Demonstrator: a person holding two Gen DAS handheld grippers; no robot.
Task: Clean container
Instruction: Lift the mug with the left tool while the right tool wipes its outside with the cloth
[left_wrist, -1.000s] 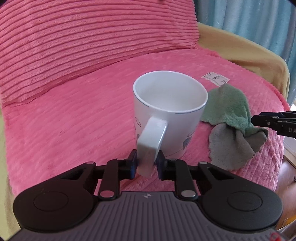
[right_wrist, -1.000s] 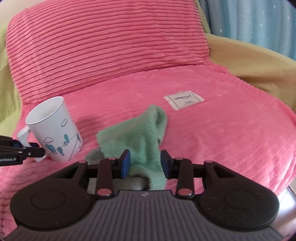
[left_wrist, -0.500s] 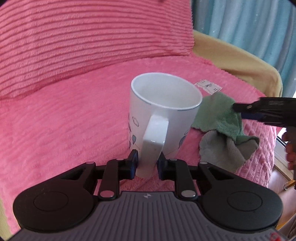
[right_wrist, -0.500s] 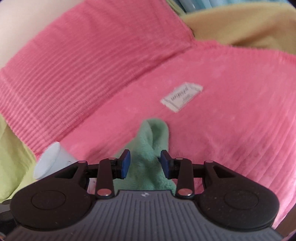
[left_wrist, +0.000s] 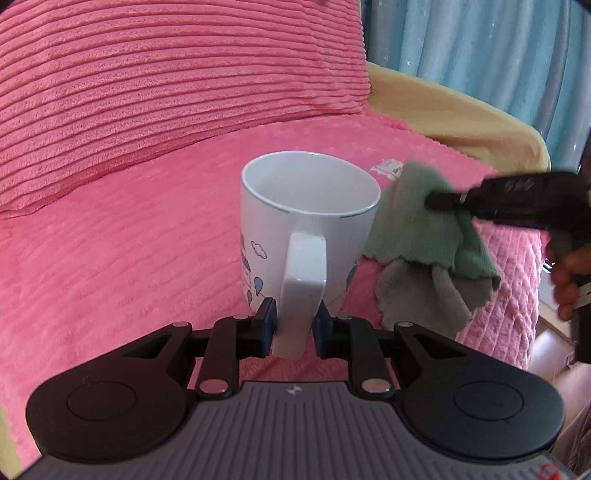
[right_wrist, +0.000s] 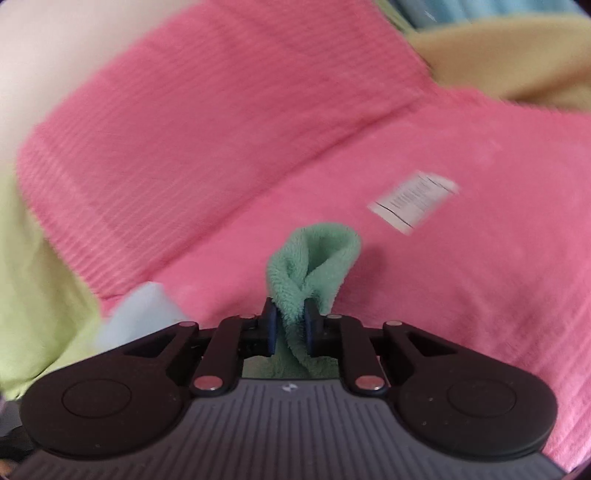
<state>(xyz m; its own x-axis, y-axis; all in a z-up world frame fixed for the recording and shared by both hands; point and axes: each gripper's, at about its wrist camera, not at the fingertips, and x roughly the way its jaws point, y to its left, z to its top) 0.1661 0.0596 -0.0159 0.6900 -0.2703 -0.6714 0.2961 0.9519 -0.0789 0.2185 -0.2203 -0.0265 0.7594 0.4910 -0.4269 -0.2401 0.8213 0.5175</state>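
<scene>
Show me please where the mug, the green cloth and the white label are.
mug (left_wrist: 308, 218): left wrist view, on its outer wall below the rim.
green cloth (right_wrist: 314, 258): right wrist view, on its folded top.
white label (right_wrist: 413, 202): right wrist view, on its middle.

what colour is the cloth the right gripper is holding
Green on one face, grey on the other. The cloth, pinched by the right gripper, shows best in the left wrist view.

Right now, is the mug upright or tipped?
Upright. The mug has its mouth facing up, its handle clamped in the left tongs. Nothing shows inside it.
</scene>
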